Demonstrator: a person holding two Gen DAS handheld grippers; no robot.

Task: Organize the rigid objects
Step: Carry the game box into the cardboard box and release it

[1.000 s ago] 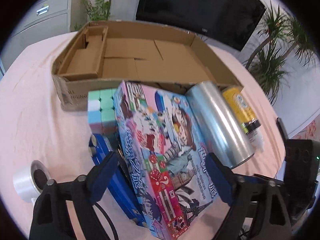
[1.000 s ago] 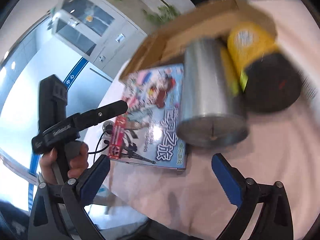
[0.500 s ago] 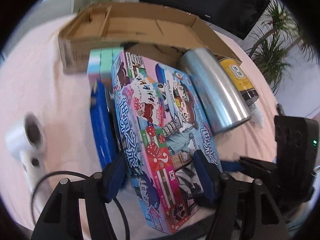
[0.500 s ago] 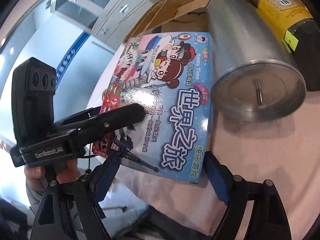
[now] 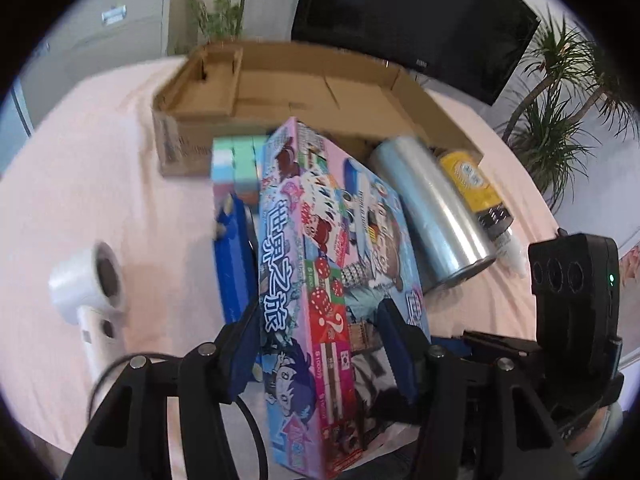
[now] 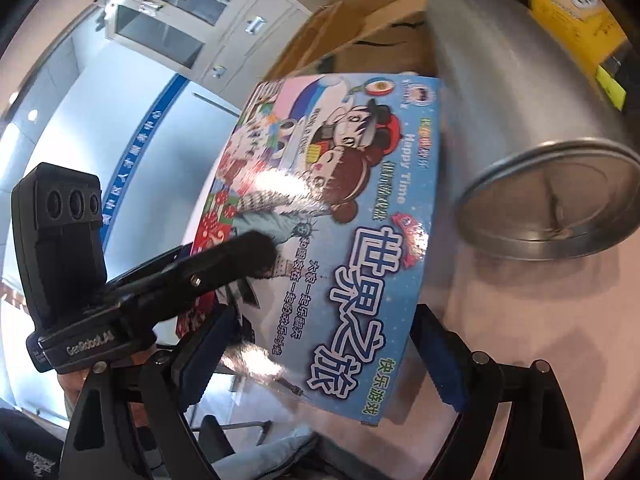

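A colourful board-game box (image 5: pixel 320 264) is tilted up on its long edge. My left gripper (image 5: pixel 320 344) is shut on its near end, one pad on each face. In the right wrist view the same box (image 6: pixel 340 240) fills the middle, and the left gripper's finger lies on its top face. My right gripper (image 6: pixel 320 360) straddles the box's near corner with its jaws wide, not pressing it. A silver can (image 5: pixel 432 212) and a yellow bottle (image 5: pixel 476 188) lie right of the box. An open cardboard box (image 5: pixel 280 88) stands behind.
A blue flat case (image 5: pixel 236 264) and a pastel cube block (image 5: pixel 236 164) lie left of the game box. A white hair dryer (image 5: pixel 92 292) with a black cable lies at the left on the pink tablecloth. Plants and a dark screen stand beyond the table.
My left gripper closed on the game box and tipped it up onto its edge. My right gripper moved in close around the box's near corner.
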